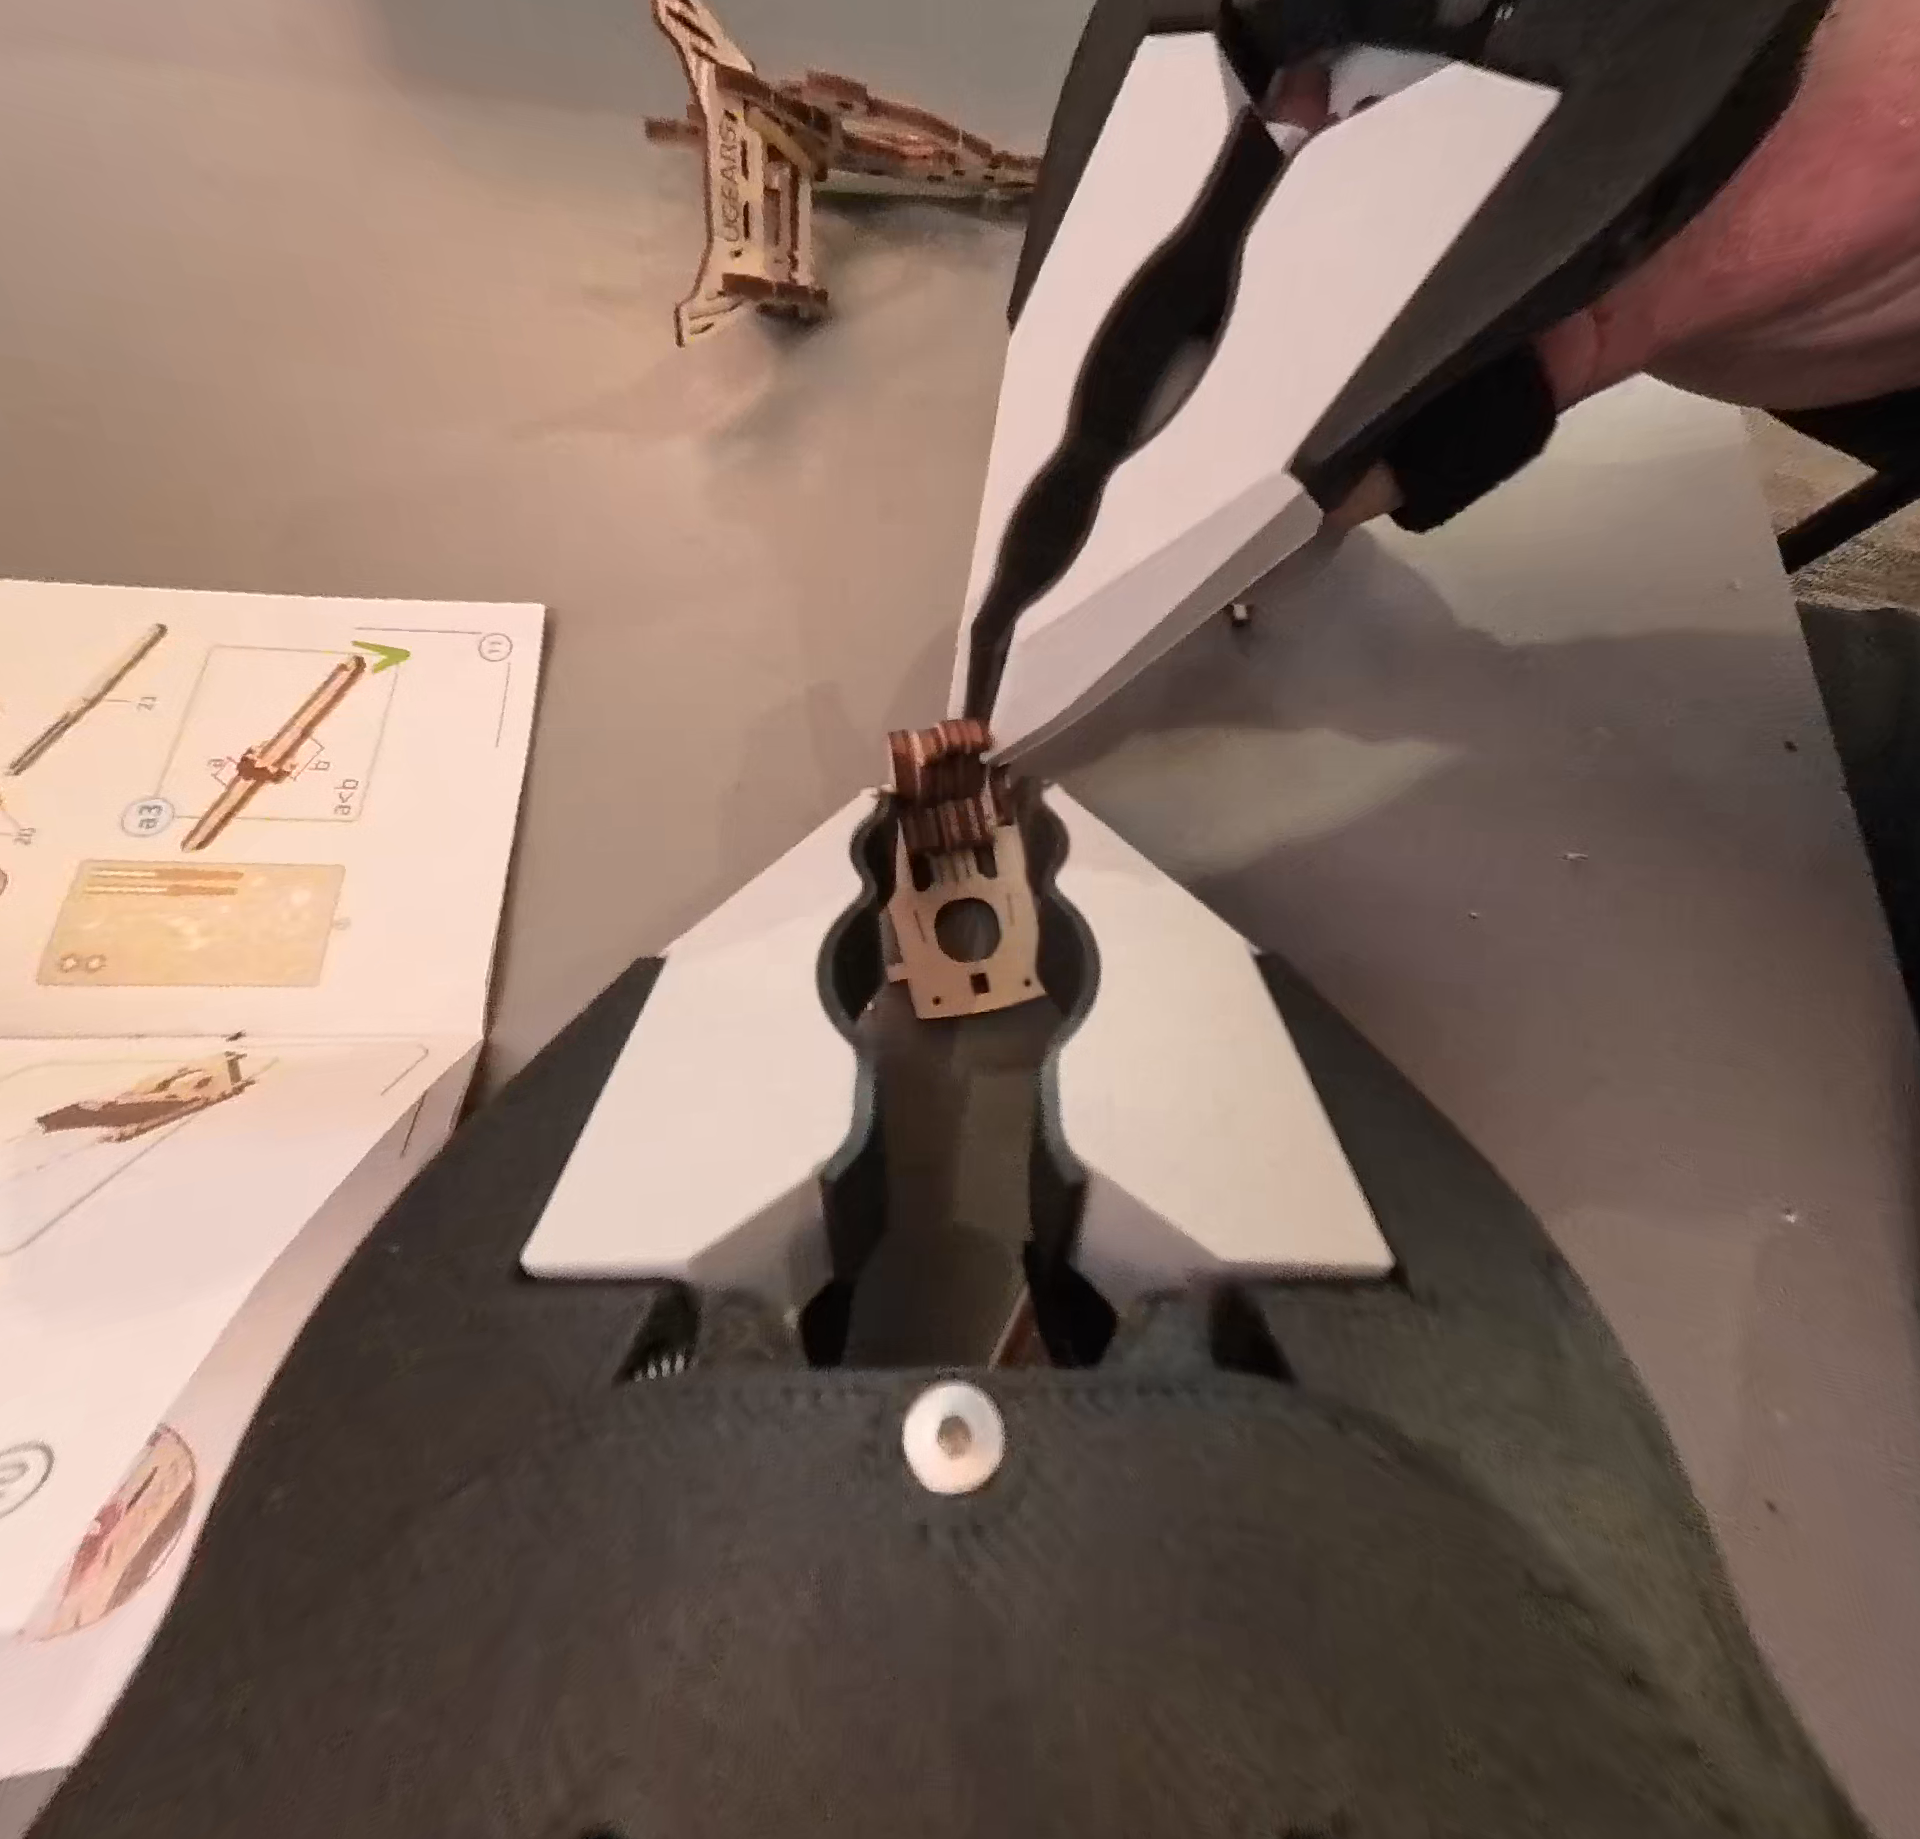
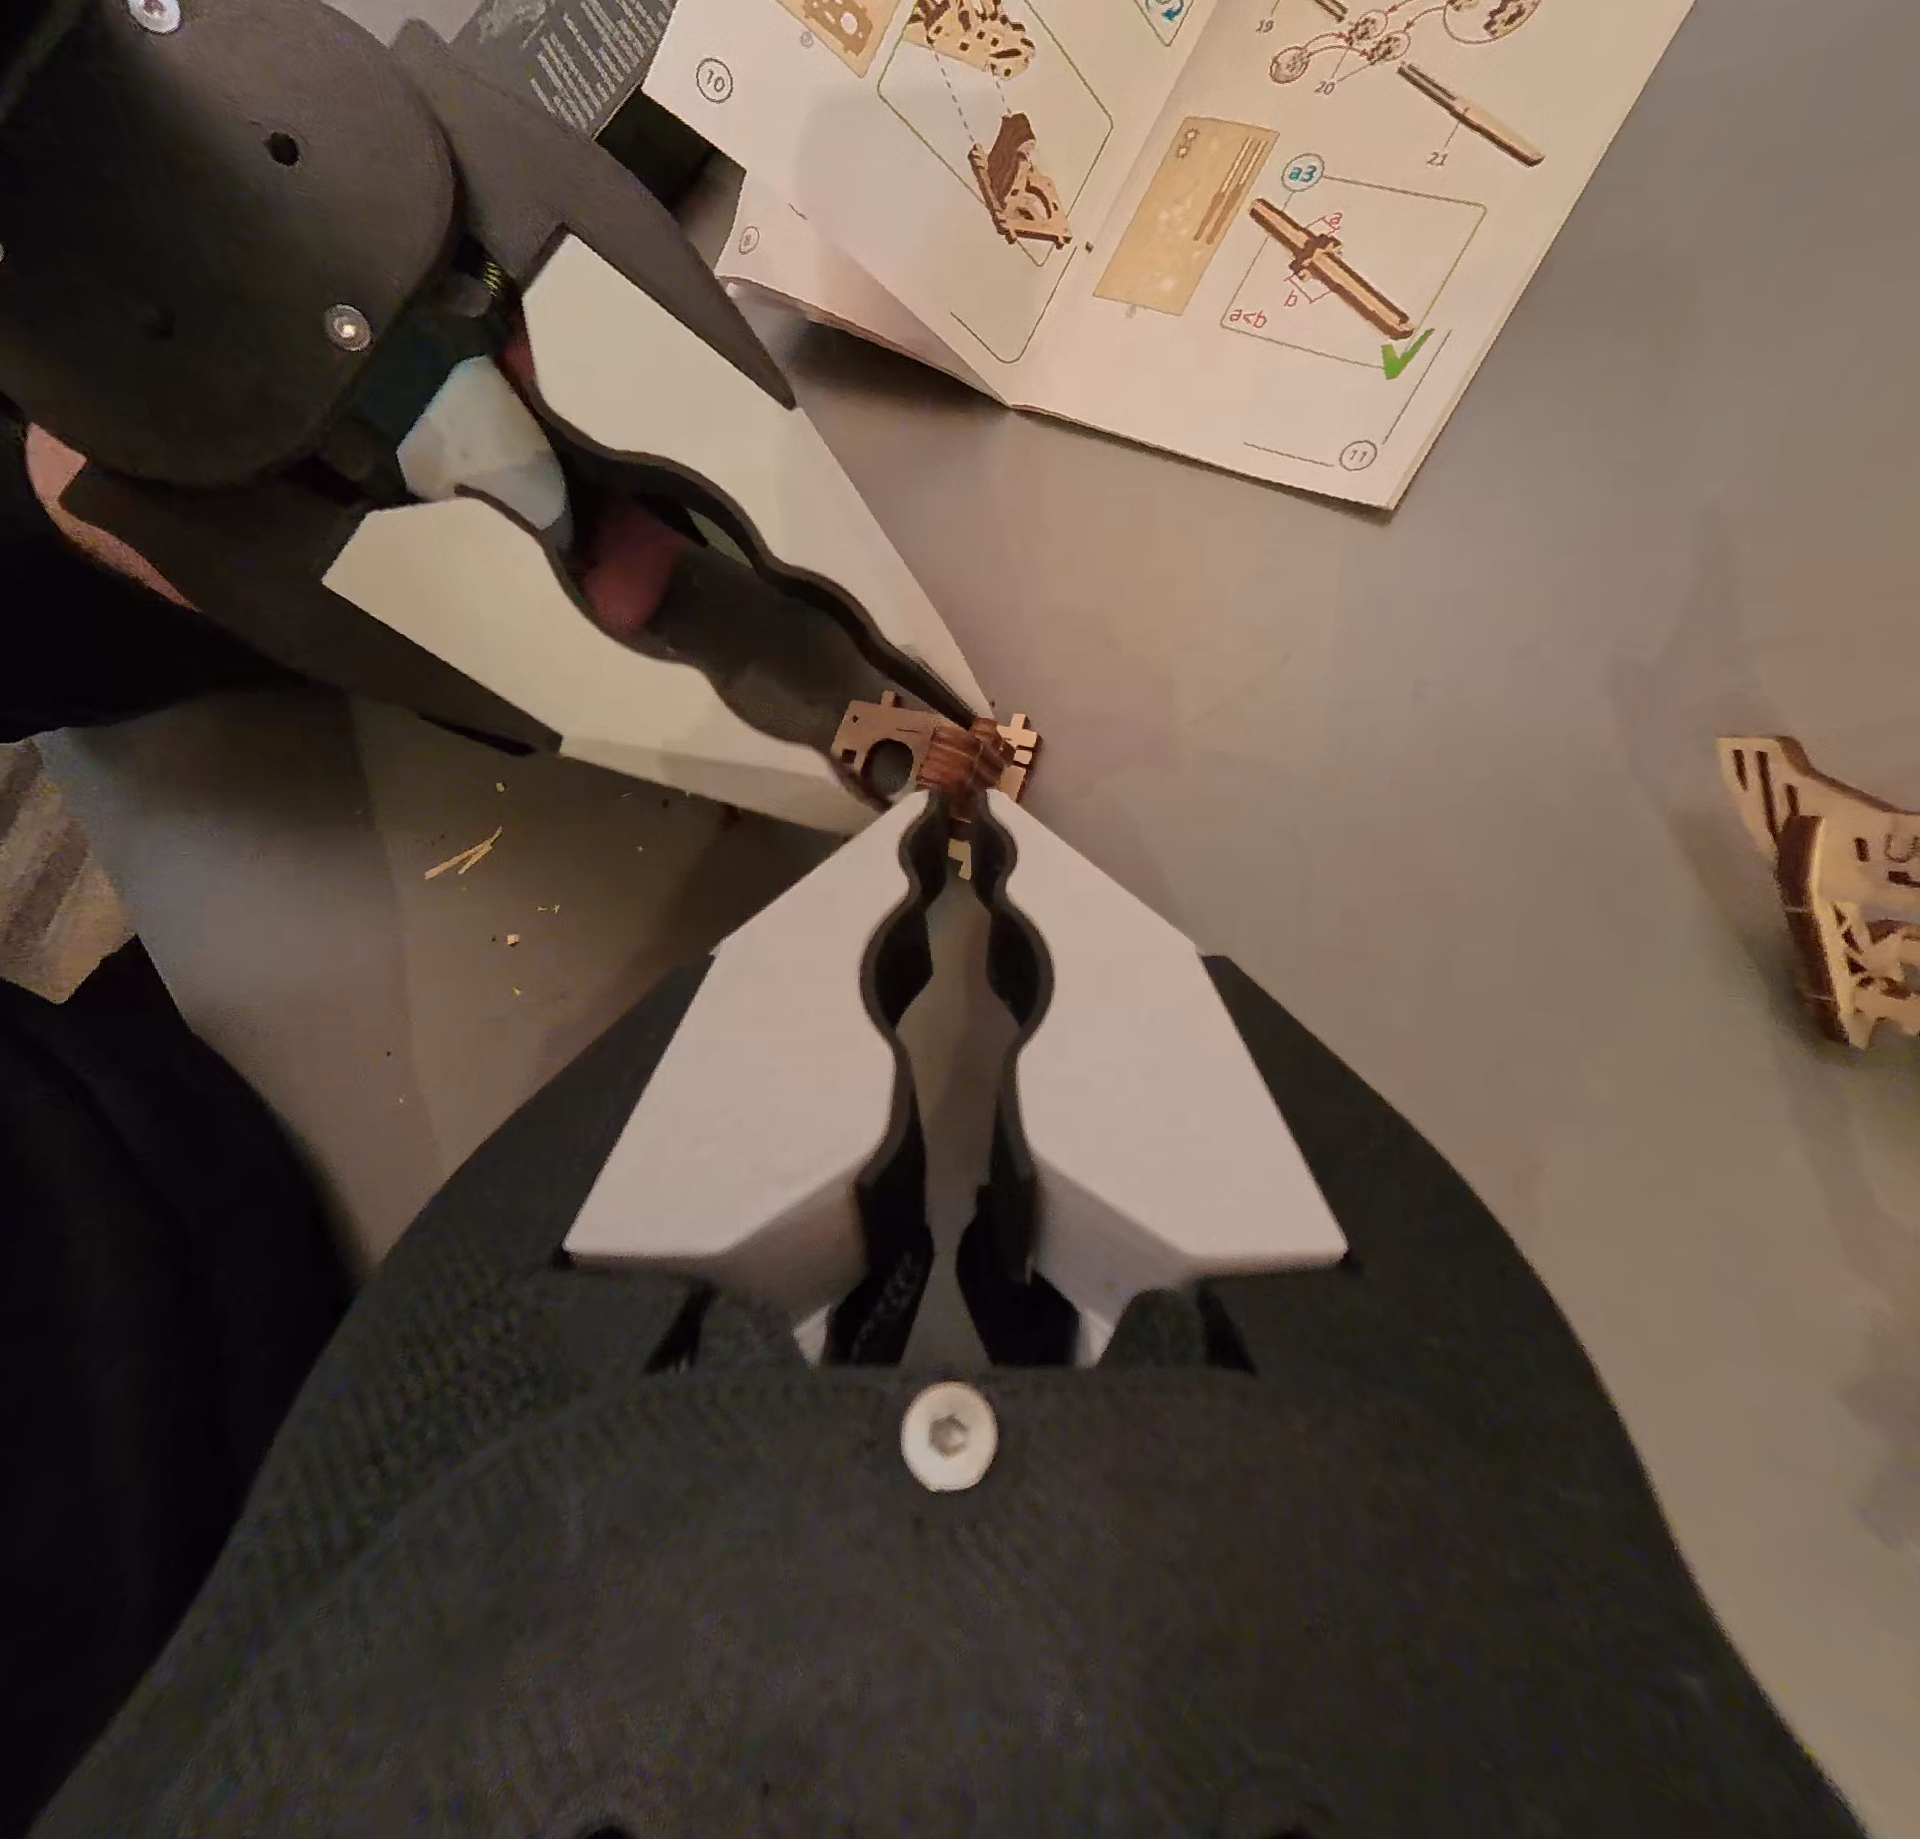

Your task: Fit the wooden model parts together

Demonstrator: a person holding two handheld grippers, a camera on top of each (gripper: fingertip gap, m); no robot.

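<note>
A small wooden sub-assembly is held above the grey table (image 1: pixel 416 387). It is a pale plate with a round hole (image 1: pixel 966 927) and a dark brown layered toothed block (image 1: pixel 940 761) at its far end. My left gripper (image 1: pixel 961 802) is shut on the plate. My right gripper (image 1: pixel 987 740) comes in from the upper right, shut on the toothed block. In the right wrist view my right gripper (image 2: pixel 961 802) pinches the block (image 2: pixel 961 755) from below, and the left gripper (image 2: pixel 966 724) comes in from the upper left with the plate (image 2: pixel 873 745) between its fingers.
A partly built wooden model (image 1: pixel 748 158) stands on the table beyond the grippers and shows at the right edge of the right wrist view (image 2: pixel 1829 896). An open instruction booklet (image 1: pixel 260 854) lies to the left. A dark box (image 2: pixel 582 33) and wood splinters (image 2: pixel 468 854) lie nearby. Left and right tips are no more than a few centimetres apart.
</note>
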